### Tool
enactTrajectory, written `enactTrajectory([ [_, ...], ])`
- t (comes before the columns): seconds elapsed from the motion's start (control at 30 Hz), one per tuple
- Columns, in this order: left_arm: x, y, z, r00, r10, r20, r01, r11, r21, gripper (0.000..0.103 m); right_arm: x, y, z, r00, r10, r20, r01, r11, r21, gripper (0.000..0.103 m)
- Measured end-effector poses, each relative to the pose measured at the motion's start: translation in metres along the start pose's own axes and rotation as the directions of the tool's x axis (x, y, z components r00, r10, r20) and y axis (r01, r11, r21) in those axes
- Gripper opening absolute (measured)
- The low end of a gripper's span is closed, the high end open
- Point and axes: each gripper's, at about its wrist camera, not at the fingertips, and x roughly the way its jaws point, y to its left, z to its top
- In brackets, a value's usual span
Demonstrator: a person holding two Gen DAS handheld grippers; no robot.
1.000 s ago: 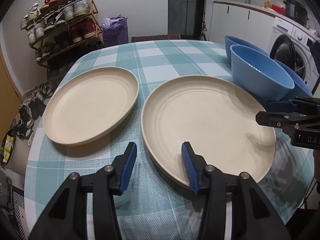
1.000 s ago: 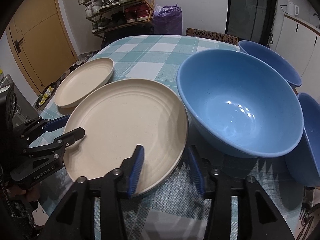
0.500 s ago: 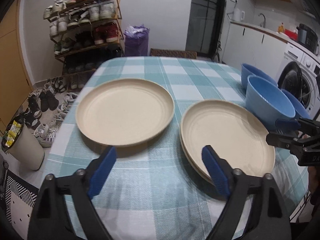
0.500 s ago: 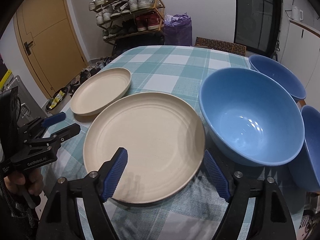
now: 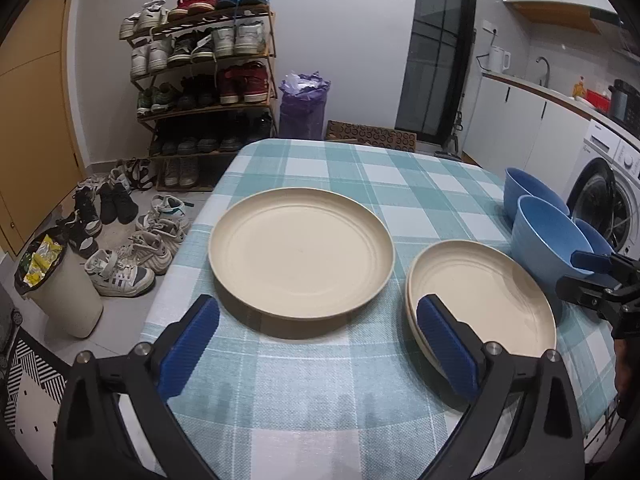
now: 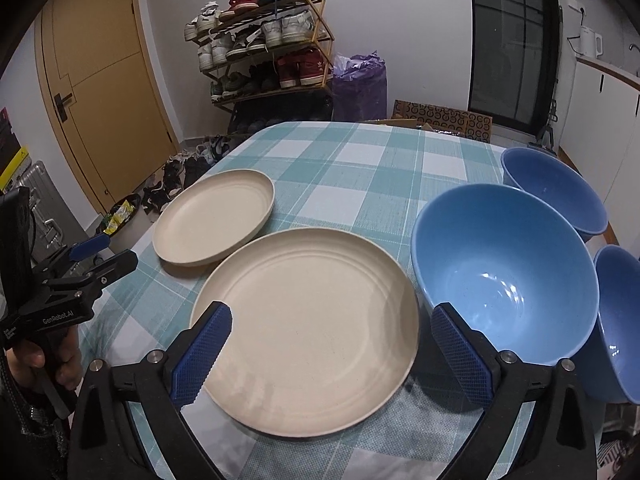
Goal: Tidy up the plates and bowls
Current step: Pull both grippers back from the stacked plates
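Two cream plates lie on the checked tablecloth (image 5: 320, 380): a single plate (image 5: 300, 256) (image 6: 212, 216) on the left and a stacked-looking one (image 5: 480, 300) (image 6: 308, 328) to its right. Three blue bowls (image 6: 504, 272) (image 6: 552, 192) (image 6: 620, 320) crowd the table's right side. My left gripper (image 5: 316, 316) (image 6: 100, 256) hovers before the single plate, its jaws opening wide with nothing between them. Just above the right plate's near rim, my right gripper (image 6: 331, 316) (image 5: 592, 280) is also opening; its pads touch nothing.
The table's left edge drops to a floor with scattered shoes (image 5: 132, 248) and a bin (image 5: 60, 288). A shoe rack (image 5: 204, 80) and purple bag (image 5: 304, 108) stand behind. A washing machine (image 5: 612, 200) is at the right. A hand (image 6: 60, 360) holds the left gripper.
Both grippers opened from narrow to wide and drew back and up from the right plate. The left gripper swung left, now facing the single plate.
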Motion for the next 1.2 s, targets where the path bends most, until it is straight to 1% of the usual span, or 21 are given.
enactTrajectory([
  [0.3, 0.001, 0.015, 0.009, 1.000, 0.018, 0.004, -0.018, 0.998, -0.060, 0.102, 0.003, 0.010, 0.012, 1.000, 0.014, 0.012, -0.014, 0.999, -0.030, 0.102],
  [0.5, 0.001, 0.018, 0.018, 0.999, 0.034, 0.023, -0.033, 0.998, -0.046, 0.103, 0.009, 0.016, 0.025, 1.000, 0.023, 0.019, -0.022, 0.999, -0.042, 0.102],
  [0.77, 0.005, 0.030, 0.027, 0.998, 0.052, 0.035, -0.050, 0.997, -0.063, 0.103, 0.017, 0.026, 0.043, 0.999, 0.031, 0.025, -0.030, 0.998, -0.063, 0.102],
  [1.0, 0.012, 0.044, 0.032, 0.997, 0.072, 0.026, -0.070, 0.994, -0.086, 0.103, 0.026, 0.033, 0.059, 0.999, 0.045, 0.025, -0.044, 0.997, -0.062, 0.102],
  [1.2, 0.019, 0.050, 0.037, 0.995, 0.093, 0.022, -0.091, 0.992, -0.083, 0.103, 0.036, 0.040, 0.071, 0.998, 0.054, 0.018, -0.053, 0.997, -0.063, 0.102],
])
